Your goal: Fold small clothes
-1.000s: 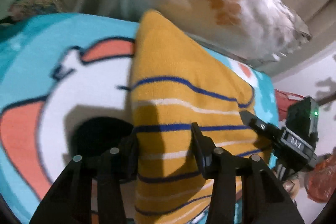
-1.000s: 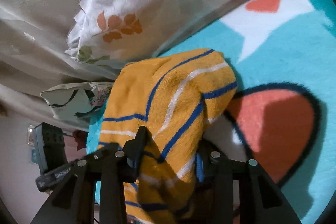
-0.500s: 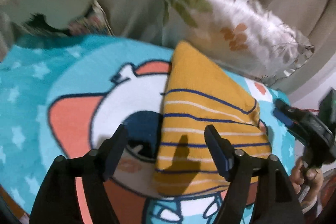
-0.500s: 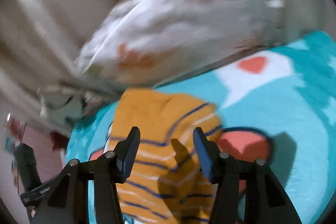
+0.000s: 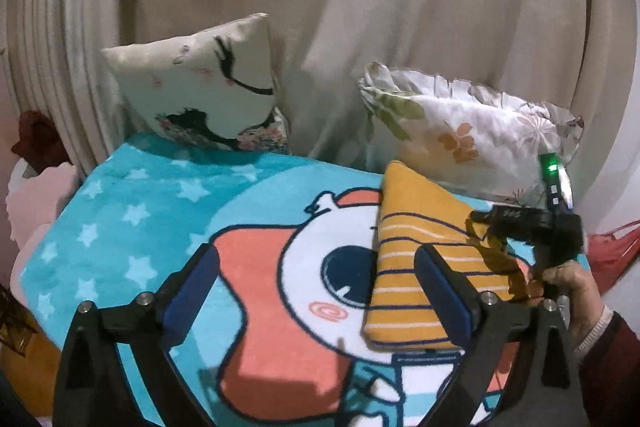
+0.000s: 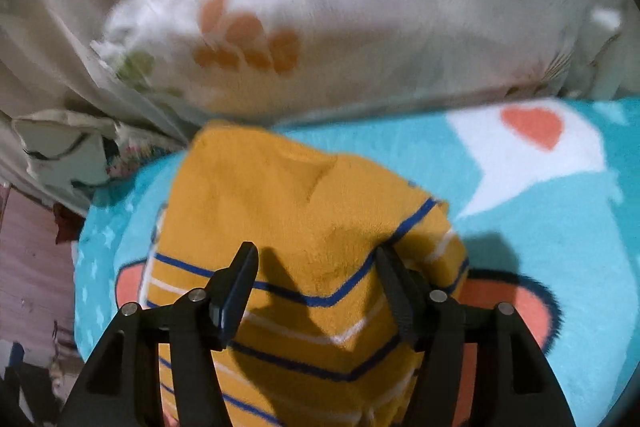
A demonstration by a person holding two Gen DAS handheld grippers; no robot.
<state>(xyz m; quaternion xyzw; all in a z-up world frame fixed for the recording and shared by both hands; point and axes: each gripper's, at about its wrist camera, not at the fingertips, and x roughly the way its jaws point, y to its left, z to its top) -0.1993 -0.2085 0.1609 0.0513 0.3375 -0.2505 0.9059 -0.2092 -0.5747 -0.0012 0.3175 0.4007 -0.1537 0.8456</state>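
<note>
A small mustard-yellow garment (image 5: 416, 259) with blue and white stripes lies folded flat on the cartoon blanket (image 5: 168, 227). It also shows in the right wrist view (image 6: 304, 227). My left gripper (image 5: 316, 279) is open and empty, raised above the blanket, left of the garment. My right gripper (image 6: 316, 267) is open just above the garment, its fingers either side of a striped part. It shows in the left wrist view (image 5: 480, 223) over the garment's right edge.
A white pillow with a black eyelash print (image 5: 200, 95) and a floral pillow (image 5: 472, 135) lean against the beige curtain (image 5: 360, 7) at the back. The floral pillow (image 6: 340, 7) is close behind the garment. A red item (image 5: 612, 251) lies at the right.
Both grippers have let go of the garment and opened. The left gripper has pulled back and up, so the whole blanket shows. The garment now lies flat and folded.
</note>
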